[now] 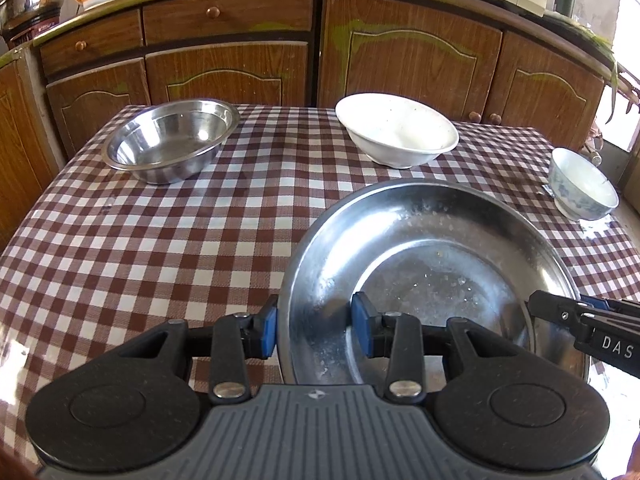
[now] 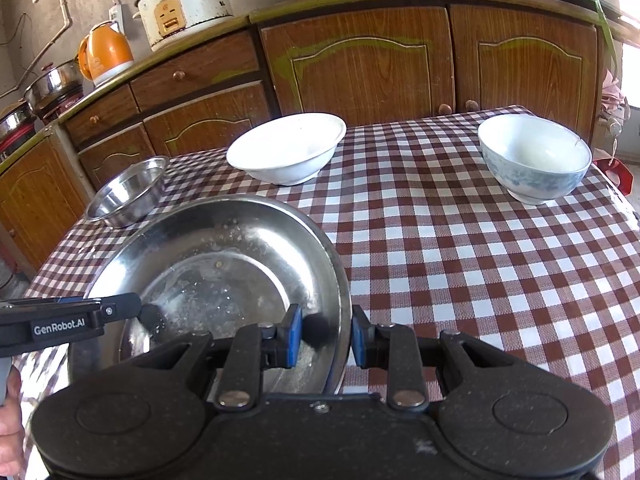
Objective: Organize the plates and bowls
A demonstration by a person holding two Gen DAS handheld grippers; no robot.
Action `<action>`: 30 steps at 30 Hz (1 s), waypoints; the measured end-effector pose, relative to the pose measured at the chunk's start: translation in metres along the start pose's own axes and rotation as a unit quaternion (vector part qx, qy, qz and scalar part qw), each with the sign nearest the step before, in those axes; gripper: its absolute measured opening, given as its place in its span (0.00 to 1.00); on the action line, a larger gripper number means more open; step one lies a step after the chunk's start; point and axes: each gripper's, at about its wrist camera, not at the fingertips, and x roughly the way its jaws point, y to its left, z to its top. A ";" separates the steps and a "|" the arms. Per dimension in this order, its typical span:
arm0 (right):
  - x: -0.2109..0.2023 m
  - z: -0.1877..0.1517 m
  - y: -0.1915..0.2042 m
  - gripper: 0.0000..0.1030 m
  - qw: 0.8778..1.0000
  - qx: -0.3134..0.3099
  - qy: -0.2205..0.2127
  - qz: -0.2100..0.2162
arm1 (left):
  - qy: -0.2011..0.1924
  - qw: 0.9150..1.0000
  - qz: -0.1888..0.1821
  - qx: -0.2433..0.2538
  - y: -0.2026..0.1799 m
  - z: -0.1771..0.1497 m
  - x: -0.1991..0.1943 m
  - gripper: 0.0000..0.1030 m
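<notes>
Here, the left claw (image 1: 314,330) and right claw (image 2: 326,336) each straddle, jaws apart, opposite rims of a wide round steel plate (image 1: 432,264) on the checkered tabletop (image 1: 160,240), nearer than the white ceramic bowl (image 1: 396,132).

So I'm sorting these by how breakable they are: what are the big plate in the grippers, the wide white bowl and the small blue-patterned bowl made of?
The big round metal plate looks like stainless steel: mirror sheen, scuffed and speckled. The wide white bowl looks like glazed ceramic, possibly melamine: smooth and opaque. The small blue-patterned bowl looks like glazed porcelain: glossy, footed.
</notes>
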 end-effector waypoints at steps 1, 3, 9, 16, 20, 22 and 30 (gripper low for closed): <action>0.002 0.001 0.000 0.32 1.000 -0.001 0.000 -0.001 | 0.000 1.000 0.001 0.000 0.000 0.000 0.002 0.37; 0.007 0.002 -0.001 0.32 1.000 -0.001 0.000 -0.003 | 0.001 1.000 0.002 0.000 -0.001 0.002 0.006 0.37; 0.020 0.005 -0.005 0.32 1.000 0.001 0.005 -0.005 | 0.009 1.000 0.002 -0.001 -0.002 0.005 0.019 0.37; 0.030 0.007 -0.009 0.32 1.000 0.001 0.008 -0.008 | 0.013 1.000 0.005 -0.003 -0.004 0.007 0.028 0.37; 0.035 0.009 -0.009 0.32 1.000 -0.002 0.009 -0.012 | 0.013 1.000 0.006 -0.001 -0.005 0.007 0.031 0.37; 0.037 0.009 -0.010 0.32 1.000 -0.001 0.010 -0.011 | 0.013 1.000 0.008 0.002 -0.006 0.007 0.033 0.37; 0.040 0.008 -0.009 0.32 1.000 -0.005 0.014 -0.012 | 0.017 1.000 0.011 -0.003 -0.005 0.008 0.038 0.38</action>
